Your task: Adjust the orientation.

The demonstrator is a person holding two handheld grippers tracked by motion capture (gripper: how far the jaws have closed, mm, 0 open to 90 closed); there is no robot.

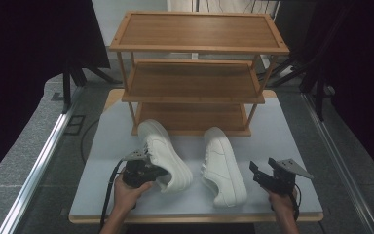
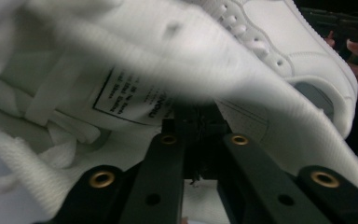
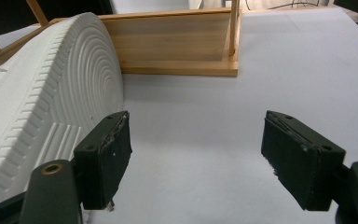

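Left gripper (image 1: 153, 171) pinches the left shoe (image 1: 164, 153) at its heel collar, toe pointing toward the shelf (image 1: 195, 73).

lab; black curtains (image 1: 29, 39), tripod legs (image 1: 85, 75)

right gripper (image 3: 196, 158) wide apart beside white shoe sole (image 3: 42, 116)
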